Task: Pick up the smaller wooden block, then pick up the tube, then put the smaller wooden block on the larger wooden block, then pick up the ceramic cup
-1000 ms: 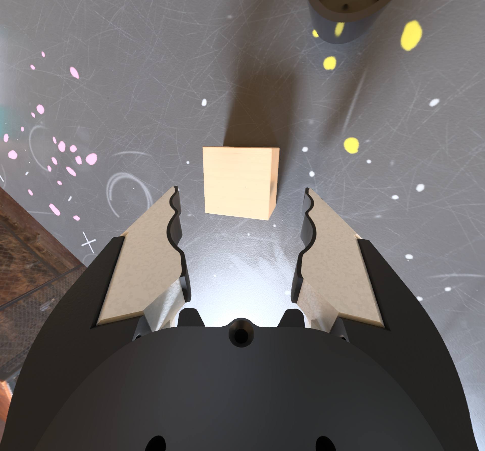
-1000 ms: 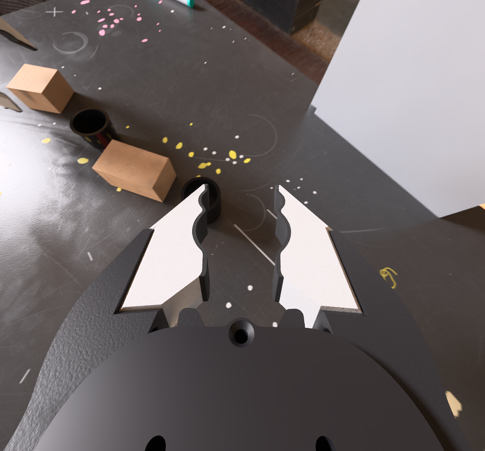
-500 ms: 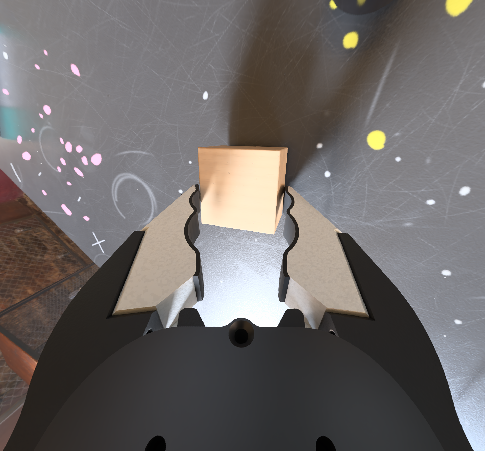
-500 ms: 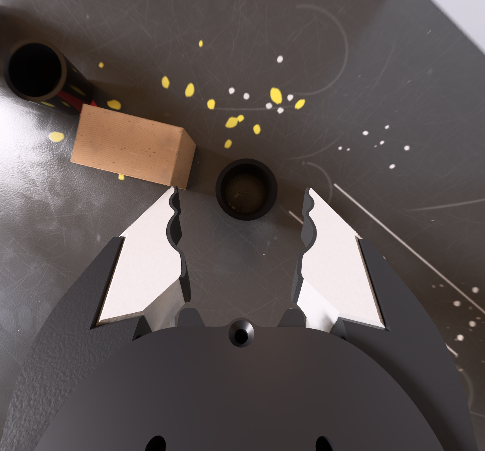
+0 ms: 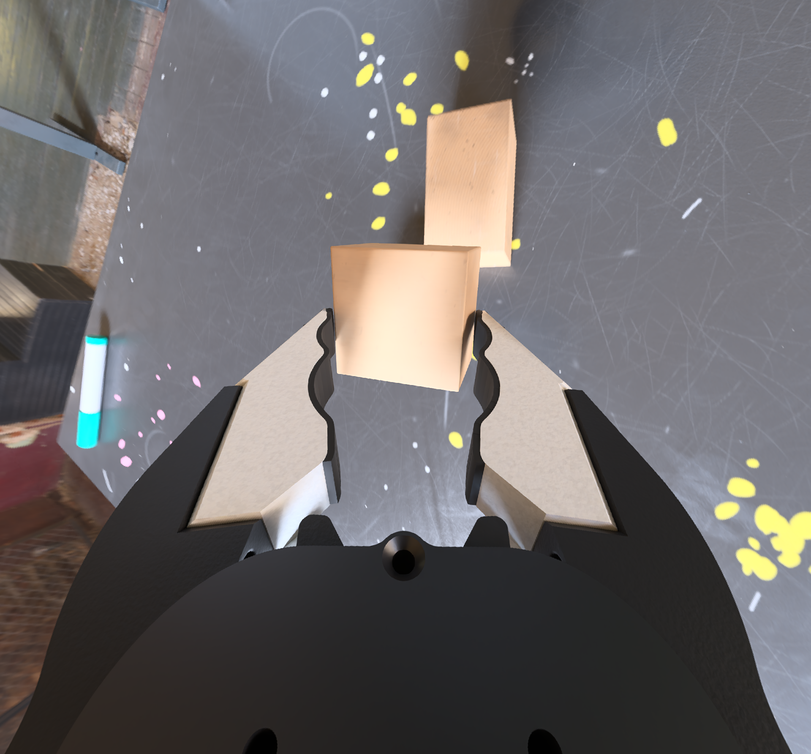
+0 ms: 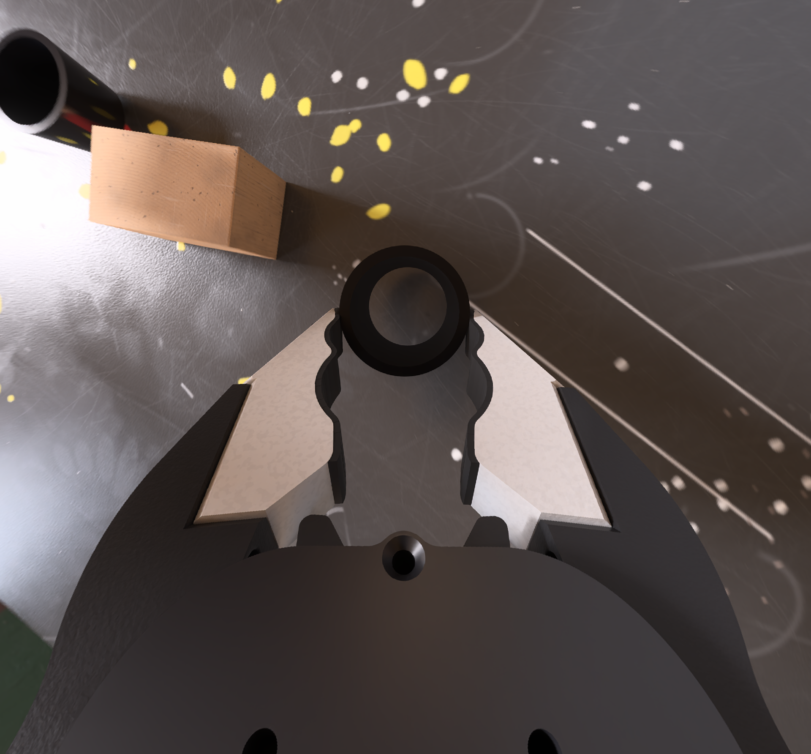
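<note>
Since the earlier frames the smaller wooden block [image 5: 401,320] has come up off the tabletop [image 5: 658,294], pinched at the tips of the left hand-held gripper [image 5: 403,322], larger wooden block [image 5: 468,179] lying just beyond at frame center. Marker [image 5: 91,390] at left edge. Right hand-held gripper [image 6: 403,320] has closed on the black tube [image 6: 403,310], center frame; ceramic cup [image 6: 33,83] upper left, touching larger block.

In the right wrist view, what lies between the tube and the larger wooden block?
Only bare dark tabletop separates the tube from the larger wooden block; the right wrist view shows this narrow gap.
</note>
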Robot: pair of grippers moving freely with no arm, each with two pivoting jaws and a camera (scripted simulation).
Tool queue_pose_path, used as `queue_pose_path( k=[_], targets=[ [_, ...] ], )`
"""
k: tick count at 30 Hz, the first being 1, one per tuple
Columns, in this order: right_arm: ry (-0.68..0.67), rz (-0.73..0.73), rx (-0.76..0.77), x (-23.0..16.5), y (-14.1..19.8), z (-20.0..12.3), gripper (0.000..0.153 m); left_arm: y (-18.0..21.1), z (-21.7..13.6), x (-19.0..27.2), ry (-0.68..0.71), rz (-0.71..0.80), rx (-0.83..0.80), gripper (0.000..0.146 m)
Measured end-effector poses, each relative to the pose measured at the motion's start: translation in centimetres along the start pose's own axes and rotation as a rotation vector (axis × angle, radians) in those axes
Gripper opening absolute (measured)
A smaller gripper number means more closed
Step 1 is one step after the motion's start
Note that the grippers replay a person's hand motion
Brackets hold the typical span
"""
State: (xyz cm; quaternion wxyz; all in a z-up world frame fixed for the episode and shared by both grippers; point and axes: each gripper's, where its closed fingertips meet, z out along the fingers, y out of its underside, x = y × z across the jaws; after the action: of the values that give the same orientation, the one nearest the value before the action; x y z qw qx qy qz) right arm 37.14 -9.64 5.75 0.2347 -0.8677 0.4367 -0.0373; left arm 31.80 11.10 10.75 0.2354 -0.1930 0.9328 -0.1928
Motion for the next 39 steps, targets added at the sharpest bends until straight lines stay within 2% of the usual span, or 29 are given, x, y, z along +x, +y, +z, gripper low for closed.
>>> queue_pose_path(
  k=[3,8,13,20,25,36,38,39],
  targets=[
    [0.001,0.062,0.076,2.1,0.8,-4.0,0.057,-2.0,1.8,0.7,-0.005,0.042,-0.032,0.064],
    [0.005,0.173,0.251,5.3,2.7,-10.5,0.057,-4.1,4.0,1.9,0.049,0.004,-0.071,0.064],
    [0.021,0.226,0.349,7.0,4.5,-14.2,0.057,-5.1,5.2,2.3,0.072,-0.049,-0.118,0.064],
    [0.008,0.241,0.407,7.7,5.6,-15.9,0.057,-4.9,6.1,2.6,0.077,-0.045,-0.180,0.064],
    [0.018,0.275,0.401,8.6,6.5,-16.0,0.057,-4.8,6.5,2.5,0.074,-0.040,-0.187,0.064],
    [-0.014,0.253,0.400,7.9,5.9,-15.6,0.057,-4.6,6.9,2.6,0.083,-0.026,-0.185,0.063],
    [-0.012,0.247,0.400,7.8,5.7,-15.6,0.057,-4.5,7.1,2.6,0.078,-0.037,-0.186,0.093],
    [-0.010,0.243,0.402,7.6,5.6,-15.6,0.057,-4.7,7.0,2.5,0.072,-0.042,-0.173,0.099]
  ],
)
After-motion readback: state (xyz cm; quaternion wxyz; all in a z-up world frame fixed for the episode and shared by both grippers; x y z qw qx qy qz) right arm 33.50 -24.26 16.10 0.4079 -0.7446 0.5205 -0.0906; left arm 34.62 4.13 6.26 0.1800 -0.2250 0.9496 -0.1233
